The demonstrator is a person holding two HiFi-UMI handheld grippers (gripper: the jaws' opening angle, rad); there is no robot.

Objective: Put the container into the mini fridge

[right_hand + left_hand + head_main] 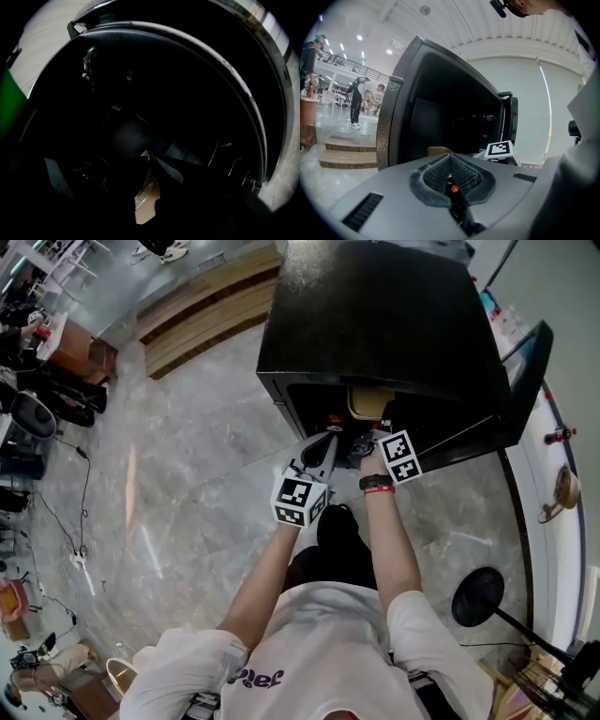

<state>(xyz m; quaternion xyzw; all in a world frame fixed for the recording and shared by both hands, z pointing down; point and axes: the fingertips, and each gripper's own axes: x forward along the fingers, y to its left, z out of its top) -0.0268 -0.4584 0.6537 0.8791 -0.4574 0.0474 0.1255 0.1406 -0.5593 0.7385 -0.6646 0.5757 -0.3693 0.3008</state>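
The black mini fridge [375,315] stands on the floor with its door [525,381] swung open to the right. A tan container [367,404] sits just inside the opening. My right gripper [367,439] reaches into the fridge. In the right gripper view its jaws [149,161] are shut on the container's rim [146,206] in the dark interior. My left gripper [328,442] hovers at the fridge mouth, left of the right one. Its ribbed pads [440,173] are pressed together with nothing between them. The left gripper view shows the fridge [422,122] ahead and a bit of the container [438,151].
A black round stand base [478,596] sits on the floor to my right. A white counter [562,488] with small items runs along the right wall. Wooden steps [206,306] lie left of the fridge. Cables [80,512] trail across the floor at far left.
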